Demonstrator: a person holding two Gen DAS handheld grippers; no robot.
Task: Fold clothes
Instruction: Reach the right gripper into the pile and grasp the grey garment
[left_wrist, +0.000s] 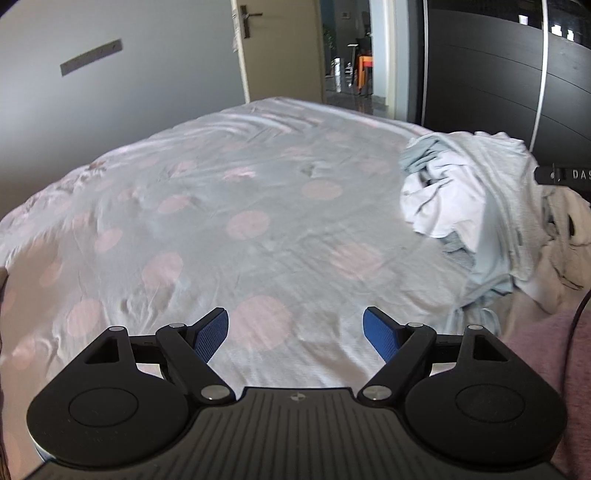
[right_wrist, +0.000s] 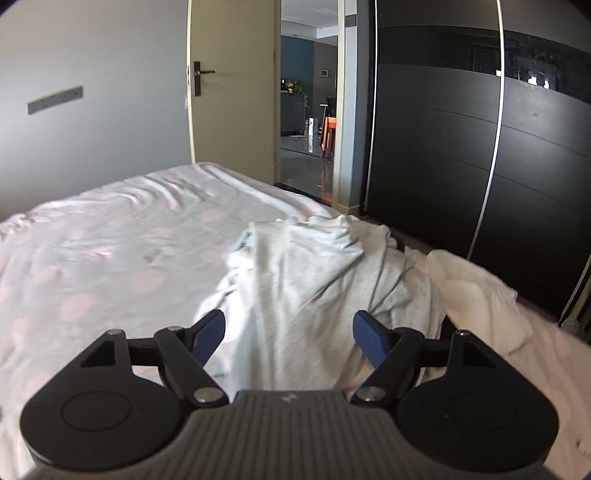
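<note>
Beside the bed's (right_wrist: 92, 258) right edge, soft, light clothes (right_wrist: 314, 273) are lying, probably best pinched at a hem; both claws, left claw (left_wrist: 295, 334) and right claw (right_wrist: 288, 334), are gaping wide, empty.

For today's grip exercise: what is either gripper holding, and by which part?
Nothing. The left gripper and right gripper are both open; the pile of clothes lies ungripped.

Dim daylight, motion-blurred bedding (left_wrist: 236, 206), fisheye-bent edges, dark corners

the bedsheet (left_wrist: 221, 206) is motion-blurred and cut off at the left edge. the heap of clothes (right_wrist: 314, 266) hides the sheet beneath; its right part leaves the left wrist view.
</note>
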